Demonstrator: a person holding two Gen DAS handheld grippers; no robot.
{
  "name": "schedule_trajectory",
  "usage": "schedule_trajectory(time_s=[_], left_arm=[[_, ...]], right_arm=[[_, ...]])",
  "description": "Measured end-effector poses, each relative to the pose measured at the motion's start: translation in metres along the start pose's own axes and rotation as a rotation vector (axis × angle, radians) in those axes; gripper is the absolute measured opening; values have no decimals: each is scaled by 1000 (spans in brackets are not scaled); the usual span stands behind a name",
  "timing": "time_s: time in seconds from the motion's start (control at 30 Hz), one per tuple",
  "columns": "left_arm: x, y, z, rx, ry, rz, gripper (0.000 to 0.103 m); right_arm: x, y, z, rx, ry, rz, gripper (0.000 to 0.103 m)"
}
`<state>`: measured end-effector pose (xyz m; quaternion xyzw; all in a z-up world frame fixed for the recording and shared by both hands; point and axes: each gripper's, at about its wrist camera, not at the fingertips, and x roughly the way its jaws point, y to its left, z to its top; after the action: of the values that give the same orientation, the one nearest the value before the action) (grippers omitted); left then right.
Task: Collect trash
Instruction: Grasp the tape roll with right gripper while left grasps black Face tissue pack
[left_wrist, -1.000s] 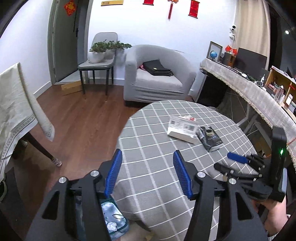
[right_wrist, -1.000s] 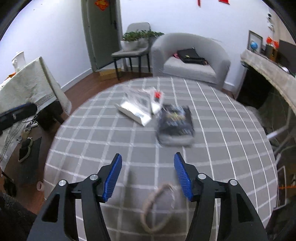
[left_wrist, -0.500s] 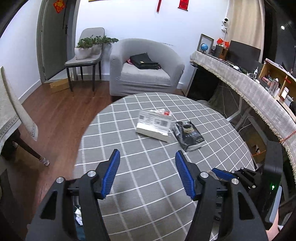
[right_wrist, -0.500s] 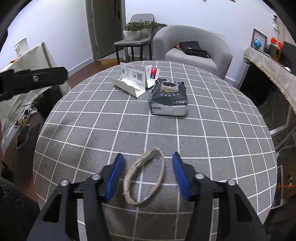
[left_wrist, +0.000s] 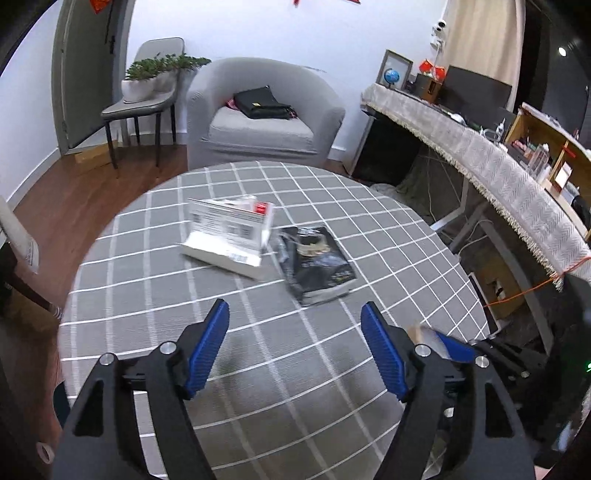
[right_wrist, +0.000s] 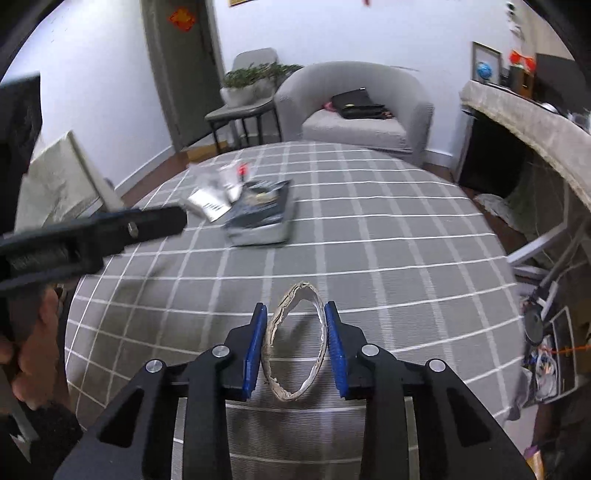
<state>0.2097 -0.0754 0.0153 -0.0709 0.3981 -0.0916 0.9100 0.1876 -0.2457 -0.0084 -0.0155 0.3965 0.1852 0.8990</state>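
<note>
A thin cardboard ring (right_wrist: 286, 395) stands squeezed into an oval between the blue pads of my right gripper (right_wrist: 295, 306). Its jaws are closing, and both pads touch the ring's sides. This is near the front of the round grey checked table (right_wrist: 406, 280). My left gripper (left_wrist: 293, 310) hovers over the same table (left_wrist: 147, 332); its jaws are opening and hold nothing. Farther back lie an opened white box (left_wrist: 225, 240) and a black packet (left_wrist: 317, 266), seen in the right wrist view as white box (right_wrist: 208, 203) and black packet (right_wrist: 260, 218).
A grey armchair (left_wrist: 258, 122) with a black bag stands behind the table, and a chair with plants (left_wrist: 147, 99) is to its left. A cloth-covered desk (left_wrist: 480, 147) runs along the right. The left gripper's arm (right_wrist: 110, 232) and a hand (right_wrist: 22, 350) reach across the right wrist view.
My right gripper came forward over the flat ring and narrowed until its pads met it. My left gripper swung from the table's left edge to over the table and widened.
</note>
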Motion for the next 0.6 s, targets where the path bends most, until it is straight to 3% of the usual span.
schedule_trajectory(time_s=[0.2, 0.6], left_arm=[[31, -15, -2, -17, 48, 19, 80], [71, -25, 11, -30, 97, 101, 81]], right_arm=[[-6, -28, -7, 52, -11, 9, 32], [-8, -42, -19, 68, 4, 22, 32]])
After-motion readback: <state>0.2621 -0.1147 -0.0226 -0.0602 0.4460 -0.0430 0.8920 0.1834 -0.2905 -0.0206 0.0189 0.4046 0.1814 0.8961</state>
